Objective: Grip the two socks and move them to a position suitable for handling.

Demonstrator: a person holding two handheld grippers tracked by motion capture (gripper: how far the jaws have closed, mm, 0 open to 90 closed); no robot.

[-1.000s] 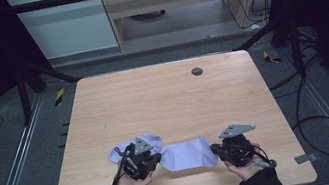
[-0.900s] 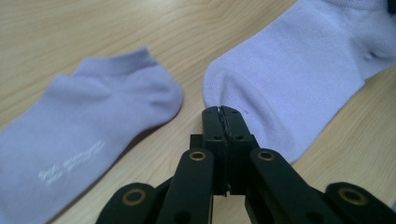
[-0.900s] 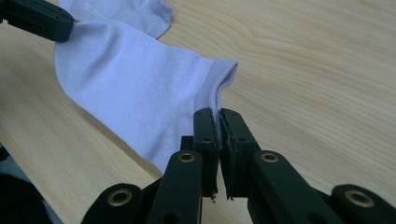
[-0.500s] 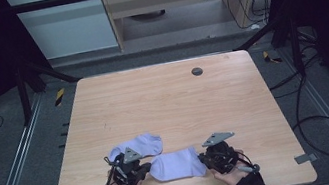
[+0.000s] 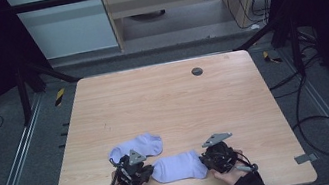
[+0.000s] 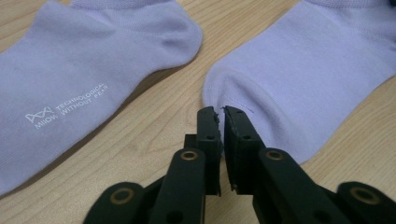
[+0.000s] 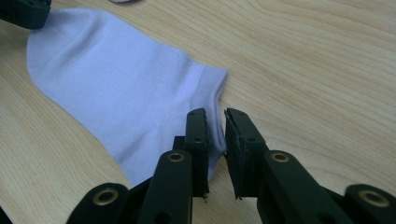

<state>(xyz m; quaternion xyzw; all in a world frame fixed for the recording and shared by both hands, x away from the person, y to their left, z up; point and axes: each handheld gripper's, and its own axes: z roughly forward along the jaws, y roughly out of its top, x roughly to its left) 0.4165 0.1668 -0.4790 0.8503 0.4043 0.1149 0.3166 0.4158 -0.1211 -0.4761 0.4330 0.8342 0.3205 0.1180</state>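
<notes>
We read "MIIOW TECHNOLOGICAL WITHOUT FEAR" on far sock (image 6: 88, 79); L gripper (image 6: 223, 114) & R gripper (image 7: 215, 116), jaws just opening, slightly apart astride near sock (image 5: 179, 166) ends.

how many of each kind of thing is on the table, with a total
socks: 2, both lilac, one behind the other
tools: 2, left tool and right tool, one at each end of the near sock
total: 4
</notes>
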